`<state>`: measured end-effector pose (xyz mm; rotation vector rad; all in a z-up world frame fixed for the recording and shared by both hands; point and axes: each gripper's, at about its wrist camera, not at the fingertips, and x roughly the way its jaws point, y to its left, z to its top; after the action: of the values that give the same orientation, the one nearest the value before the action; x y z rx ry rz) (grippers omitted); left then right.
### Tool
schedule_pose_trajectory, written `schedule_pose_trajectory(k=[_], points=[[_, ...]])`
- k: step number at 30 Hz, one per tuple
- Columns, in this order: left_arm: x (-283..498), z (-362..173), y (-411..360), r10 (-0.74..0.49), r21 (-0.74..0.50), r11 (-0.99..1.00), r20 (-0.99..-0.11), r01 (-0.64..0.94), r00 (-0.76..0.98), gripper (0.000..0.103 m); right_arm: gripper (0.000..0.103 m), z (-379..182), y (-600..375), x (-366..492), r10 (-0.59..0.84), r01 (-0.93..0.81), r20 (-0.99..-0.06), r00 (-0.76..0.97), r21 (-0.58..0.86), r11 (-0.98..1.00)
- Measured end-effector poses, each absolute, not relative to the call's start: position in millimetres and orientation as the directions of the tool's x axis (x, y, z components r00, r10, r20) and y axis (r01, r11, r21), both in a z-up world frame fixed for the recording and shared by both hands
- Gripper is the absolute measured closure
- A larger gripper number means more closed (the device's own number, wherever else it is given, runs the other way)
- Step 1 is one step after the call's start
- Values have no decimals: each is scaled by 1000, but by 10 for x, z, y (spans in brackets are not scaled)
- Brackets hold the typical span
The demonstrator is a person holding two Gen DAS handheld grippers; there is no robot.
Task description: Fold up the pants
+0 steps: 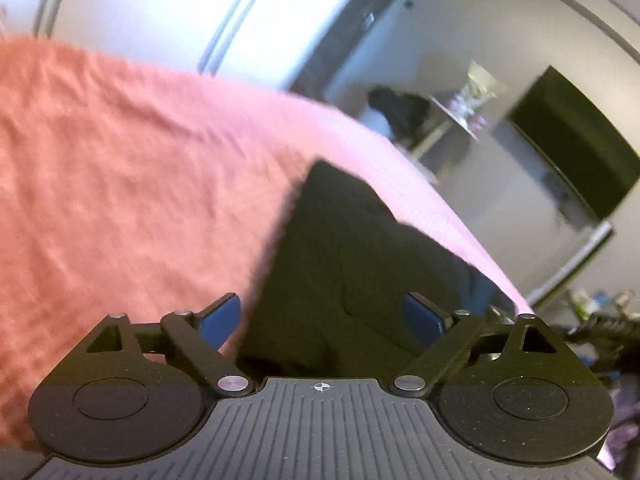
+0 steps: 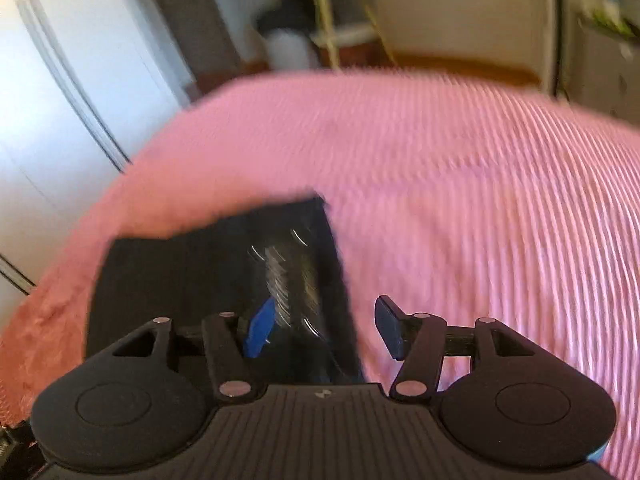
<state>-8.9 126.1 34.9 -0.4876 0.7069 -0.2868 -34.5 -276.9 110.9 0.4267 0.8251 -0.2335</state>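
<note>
The black pants (image 1: 352, 252) lie folded in a compact stack on the pink ribbed bedspread (image 1: 120, 168). My left gripper (image 1: 324, 318) is open just above their near part, its blue pads wide apart with nothing between them. In the right wrist view the pants (image 2: 180, 272) lie at the lower left, with a shiny blurred patch on them. My right gripper (image 2: 324, 328) is open over the pants' right edge, one blue pad (image 2: 262, 330) above the fabric and the other over the bedspread (image 2: 460, 200). Both views are motion-blurred.
White wardrobe doors (image 1: 168, 12) stand beyond the bed's far side. A small side table with a dark bag (image 1: 400, 112) and a wall-mounted dark screen (image 1: 572, 140) are past the bed's corner. Cluttered items (image 1: 600, 308) lie off the right edge.
</note>
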Motion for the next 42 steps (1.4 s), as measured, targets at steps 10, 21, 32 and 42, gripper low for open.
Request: schedule_pose_trajectory(k=[10,21,32,42], points=[[152,-23,1075,-383,-435,896,-661,86,645,9,83,542,-2332,647,-58,211,-789,611,91,973],[154,-51,1122,-392,-457,887,-663,70,637,4,81,87,-2823,509,136,235,-730,670,383,893],[403,497,891,-375,-407,902,-570,145,731,4,47,230,-2495,20,143,203,-704,696,383,901],[1462,304,-178,-257,-152,965,-693,212,673,4,46,32,-2609,22,203,207,-680,704,470,858]])
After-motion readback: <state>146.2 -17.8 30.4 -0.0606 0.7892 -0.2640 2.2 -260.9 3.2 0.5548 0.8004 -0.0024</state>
